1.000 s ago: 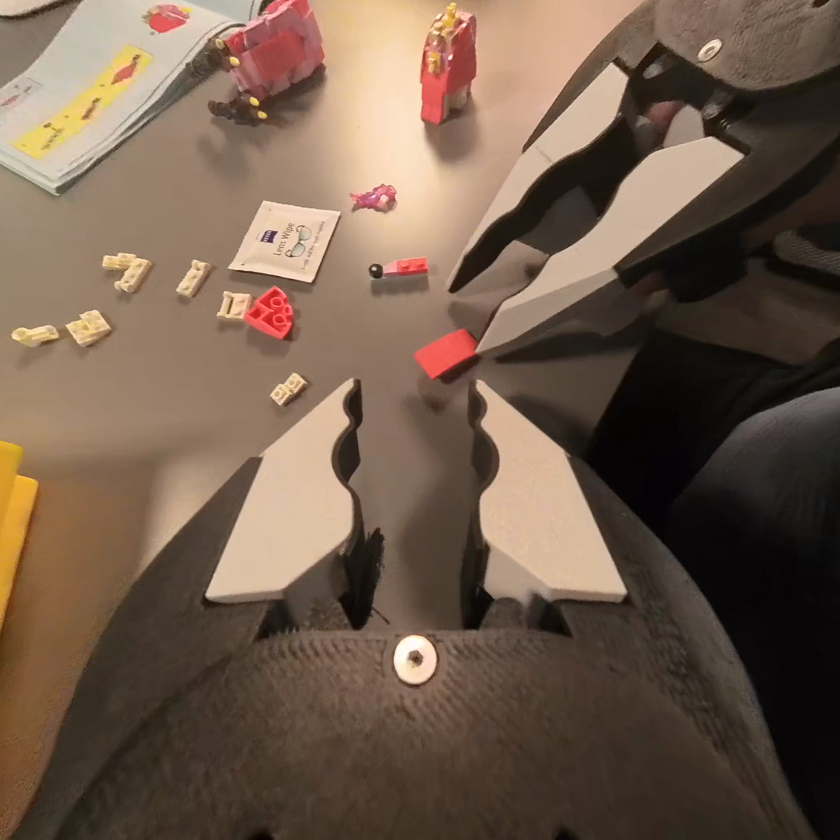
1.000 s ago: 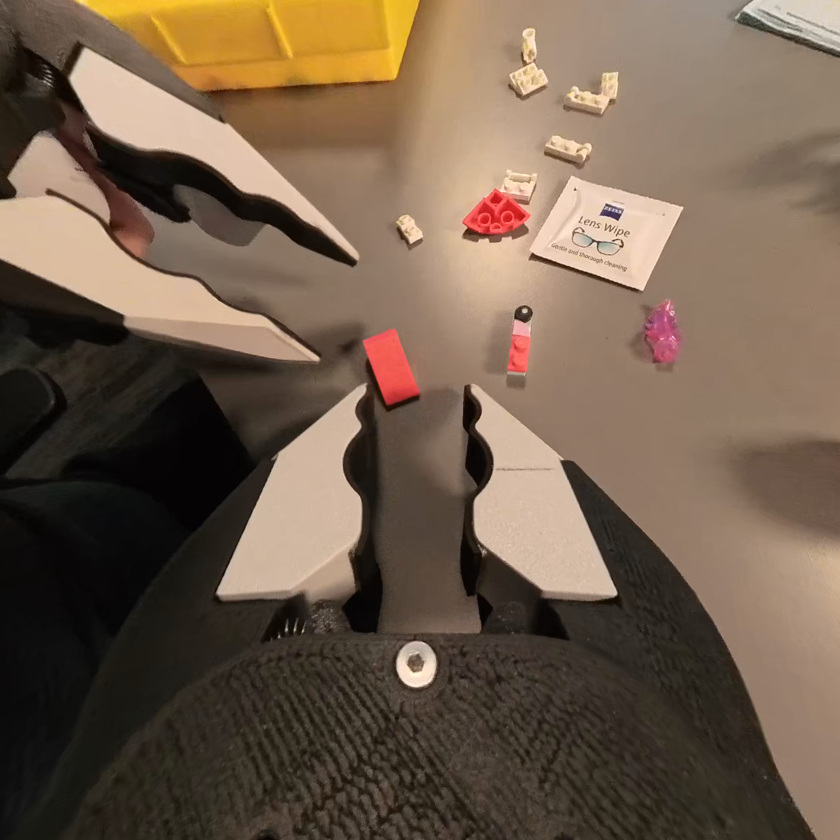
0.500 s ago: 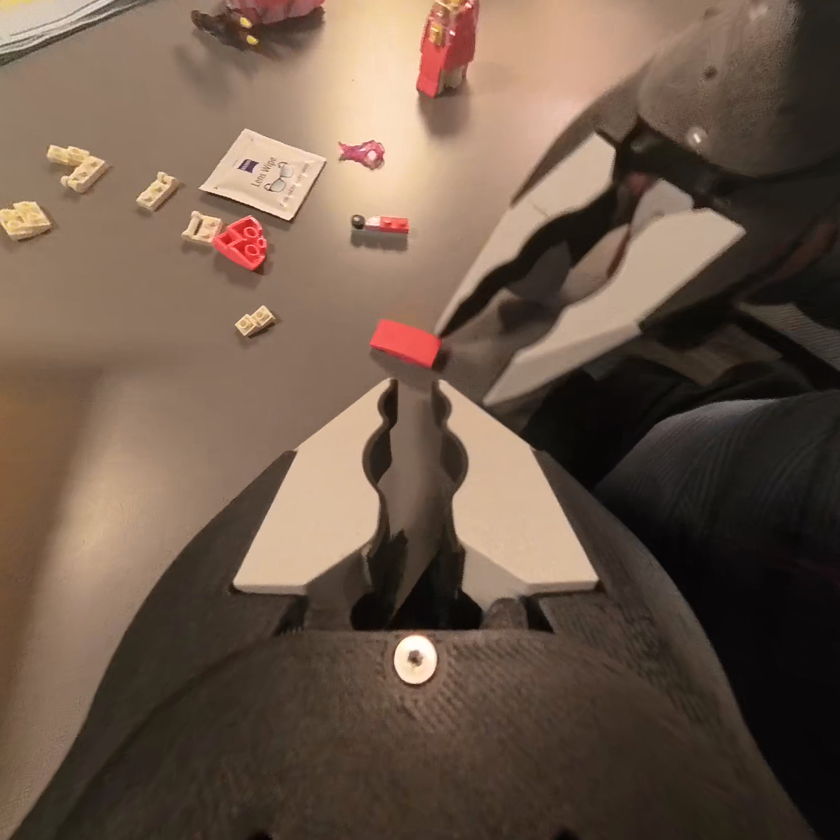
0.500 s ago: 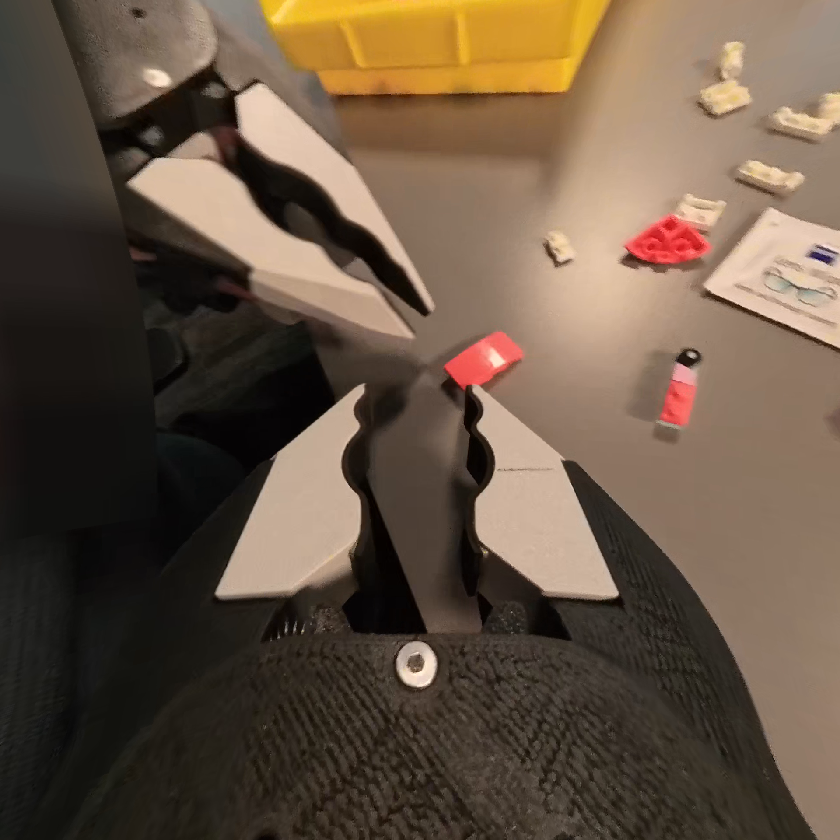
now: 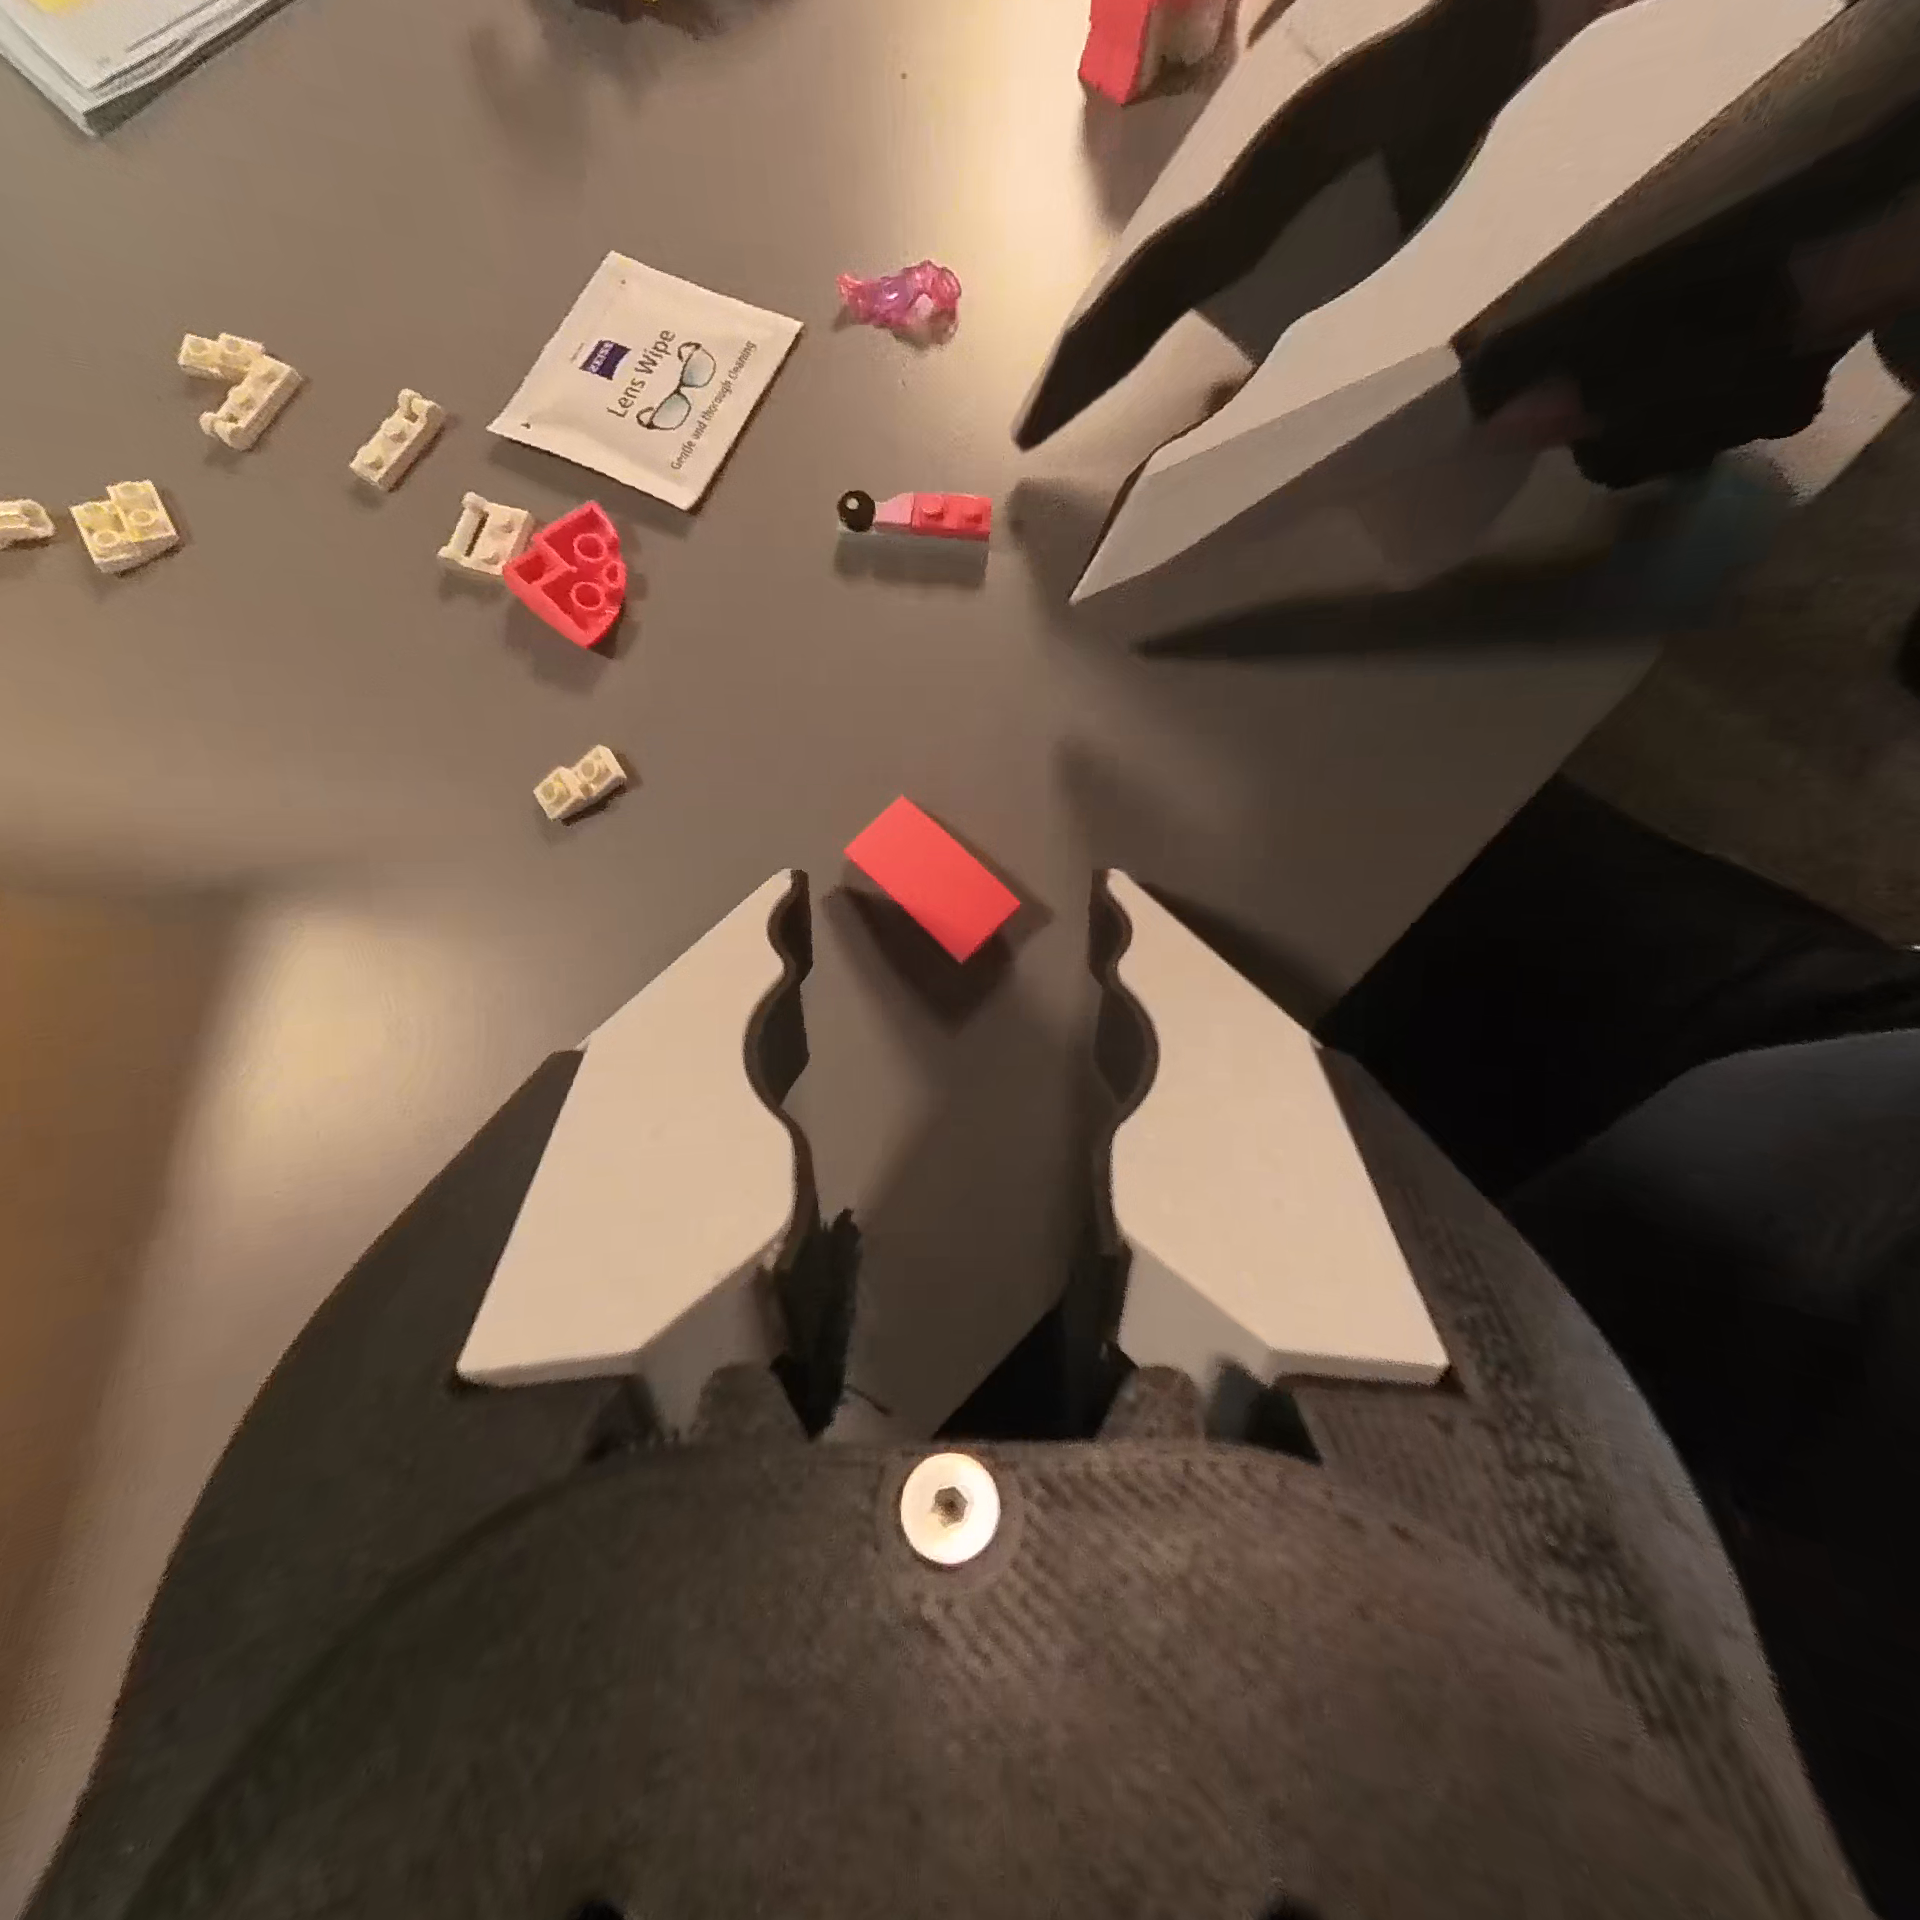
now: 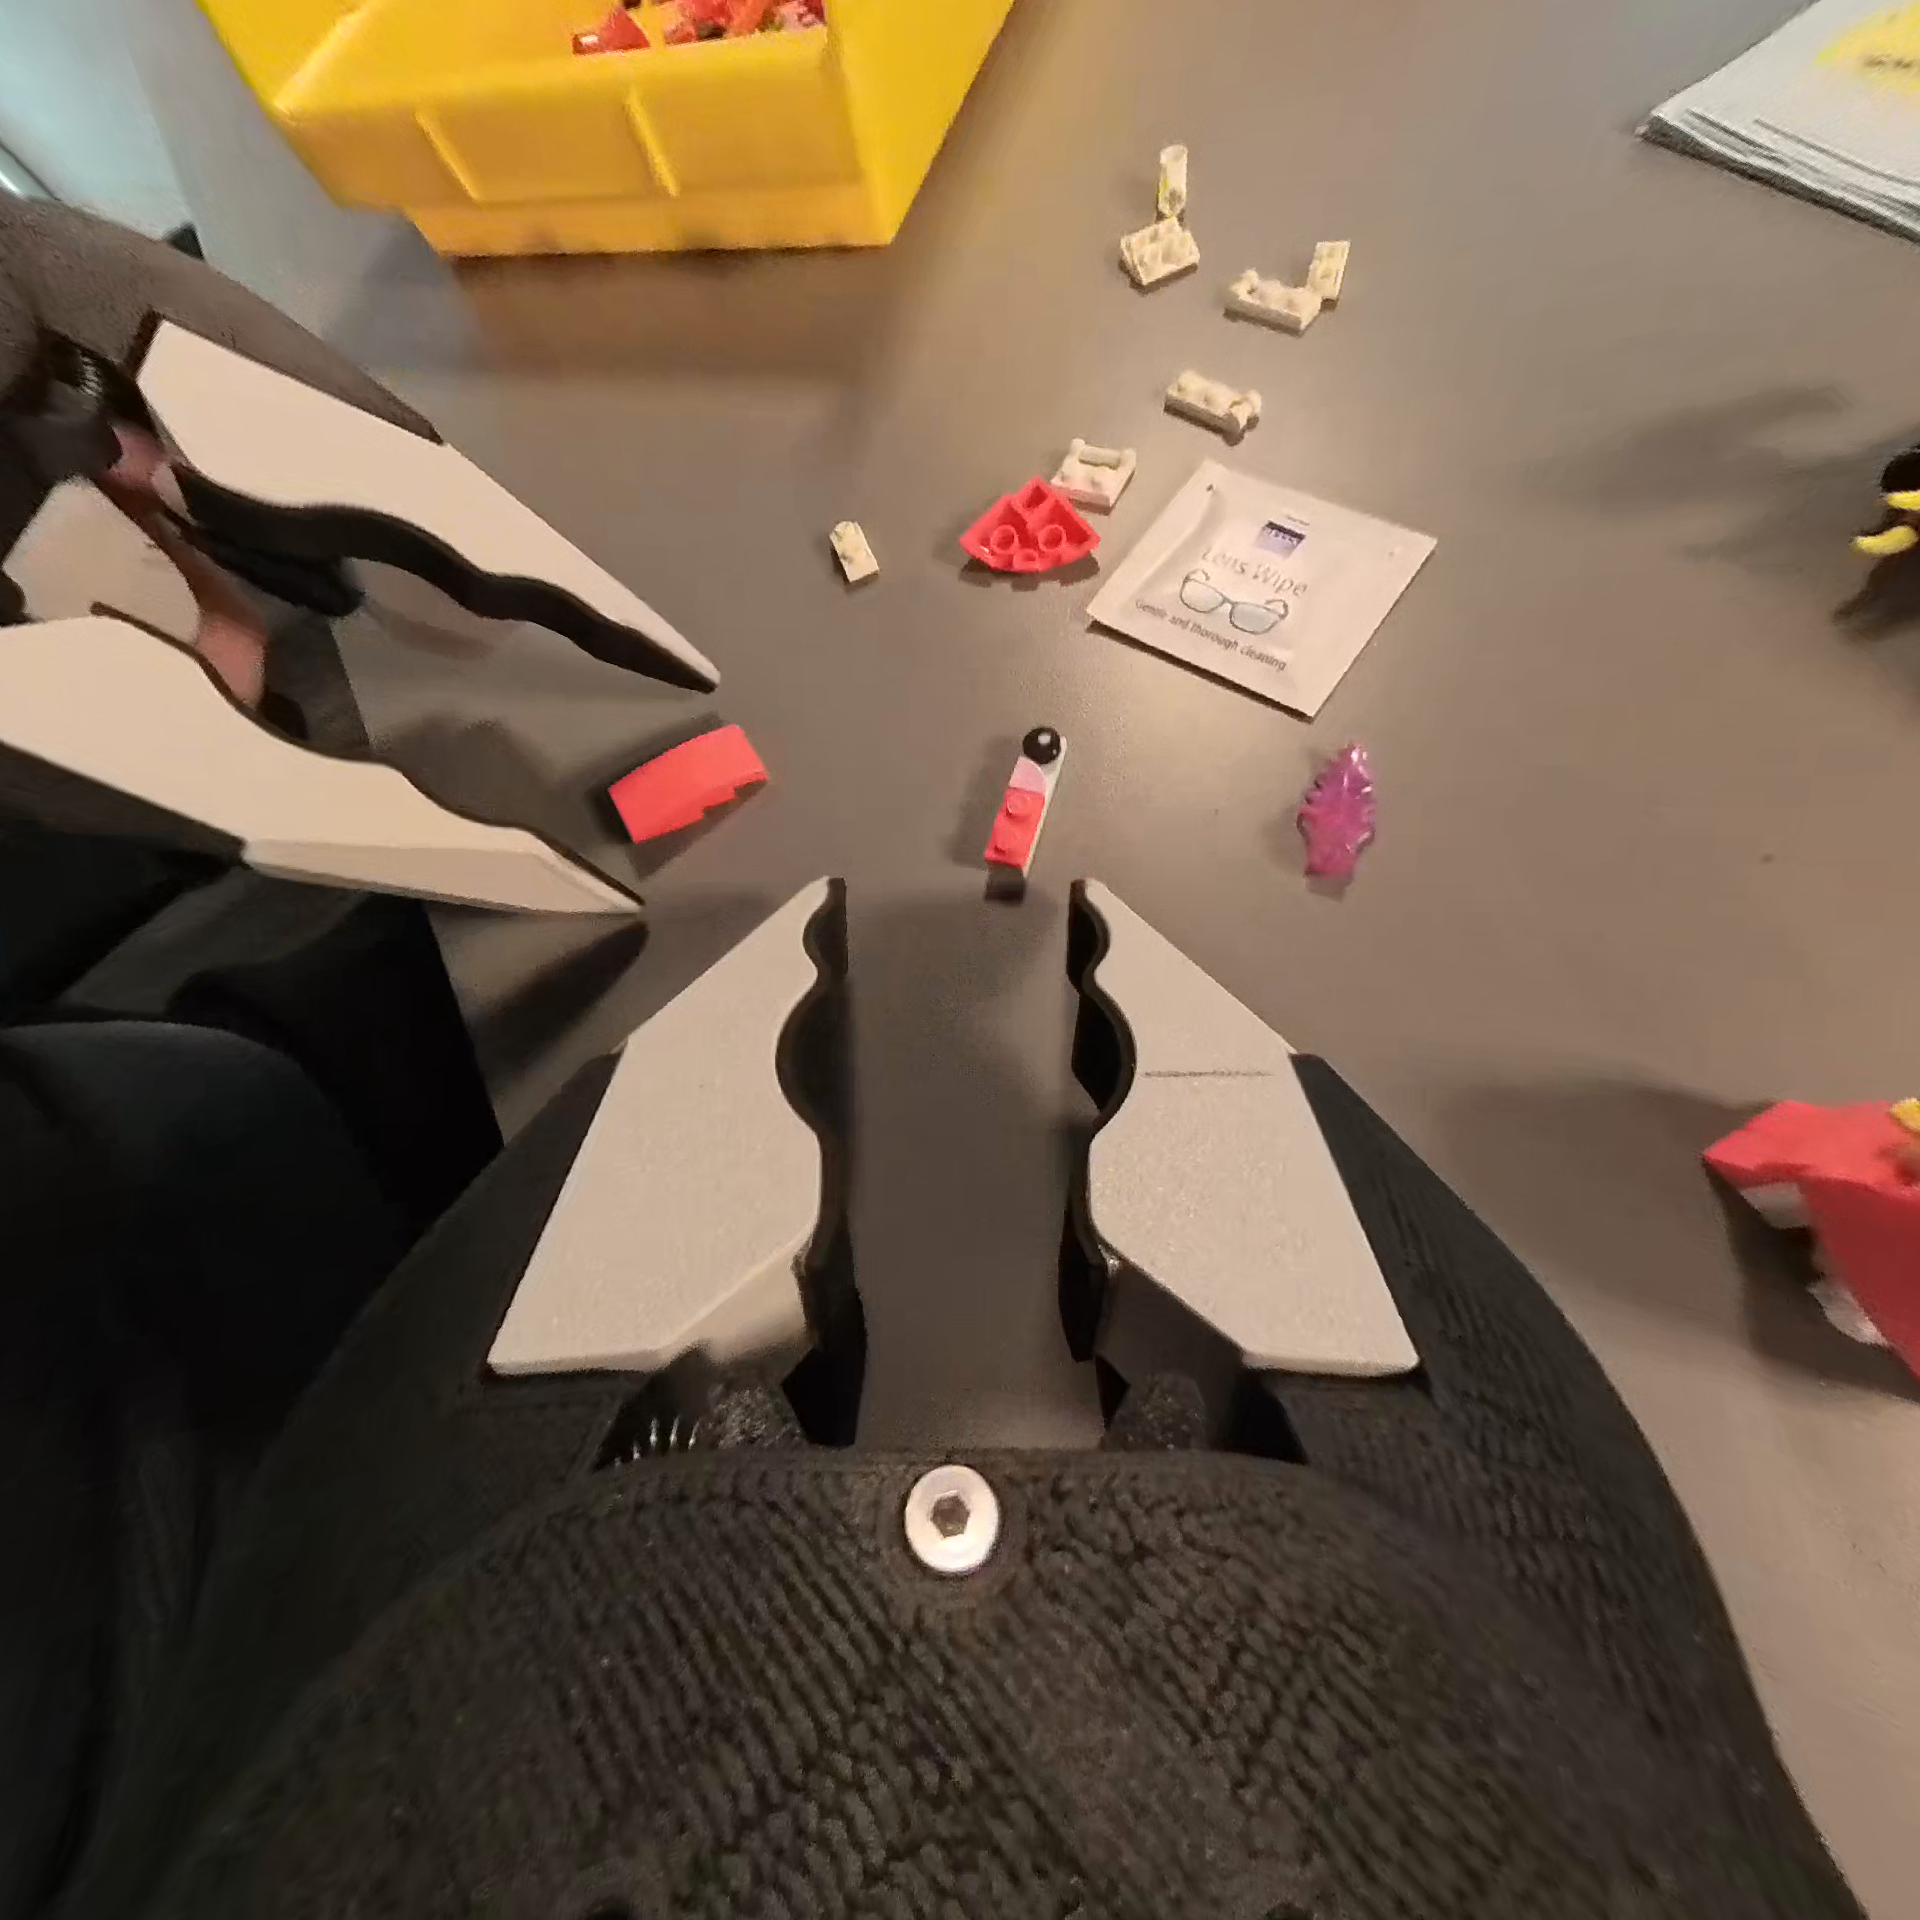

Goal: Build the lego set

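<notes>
smooth red curved brick [image 5: 931,878] between open fingers [image 5: 727,997]

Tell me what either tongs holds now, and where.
Nothing. Left tongs stand open around the smooth red curved brick without touching; right tongs are open, bare.

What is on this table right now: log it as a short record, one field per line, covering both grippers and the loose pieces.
surface: dark grey table
left gripper: open, holding nothing; smooth red curved brick lies on the table just ahead of its tips, untouched
right gripper: open, empty; small red-and-pink piece with a black ball just beyond its tips
loose pieces: red quarter-round plate, cream small bricks, pink translucent piece
other: white wipe sachet, yellow bin, booklet
</notes>
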{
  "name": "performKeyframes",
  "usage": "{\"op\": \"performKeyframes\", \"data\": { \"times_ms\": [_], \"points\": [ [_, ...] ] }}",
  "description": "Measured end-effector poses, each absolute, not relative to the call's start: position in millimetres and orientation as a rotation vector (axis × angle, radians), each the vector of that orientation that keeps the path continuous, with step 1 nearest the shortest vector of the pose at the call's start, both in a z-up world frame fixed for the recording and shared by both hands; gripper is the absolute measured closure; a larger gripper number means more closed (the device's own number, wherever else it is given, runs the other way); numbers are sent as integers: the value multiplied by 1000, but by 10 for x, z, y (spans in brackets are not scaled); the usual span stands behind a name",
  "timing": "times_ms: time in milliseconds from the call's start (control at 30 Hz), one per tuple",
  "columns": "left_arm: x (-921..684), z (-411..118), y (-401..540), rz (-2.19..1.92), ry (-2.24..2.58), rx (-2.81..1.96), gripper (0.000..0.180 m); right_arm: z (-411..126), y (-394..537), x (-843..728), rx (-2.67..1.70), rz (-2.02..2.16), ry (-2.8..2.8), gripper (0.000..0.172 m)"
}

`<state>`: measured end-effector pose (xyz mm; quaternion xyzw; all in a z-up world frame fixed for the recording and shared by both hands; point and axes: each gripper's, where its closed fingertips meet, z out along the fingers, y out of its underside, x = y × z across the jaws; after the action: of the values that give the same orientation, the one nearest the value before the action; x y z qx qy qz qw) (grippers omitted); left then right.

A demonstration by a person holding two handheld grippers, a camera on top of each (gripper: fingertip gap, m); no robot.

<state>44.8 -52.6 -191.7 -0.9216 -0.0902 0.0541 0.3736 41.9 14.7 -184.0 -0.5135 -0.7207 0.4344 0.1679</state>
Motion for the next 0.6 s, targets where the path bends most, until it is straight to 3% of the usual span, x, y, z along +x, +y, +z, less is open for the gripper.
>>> {"op": "performKeyframes", "data": {
  "times_ms": [233,600],
  "points": [
    [384,-1783,-458,218,-178,-2324,130,-1732,-184,362,-1330,1404,-2140,129],
    [239,-1799,95,237,47,-2363,148,-1325,321,197,-871,1404,-1948,133]
  ]
}}
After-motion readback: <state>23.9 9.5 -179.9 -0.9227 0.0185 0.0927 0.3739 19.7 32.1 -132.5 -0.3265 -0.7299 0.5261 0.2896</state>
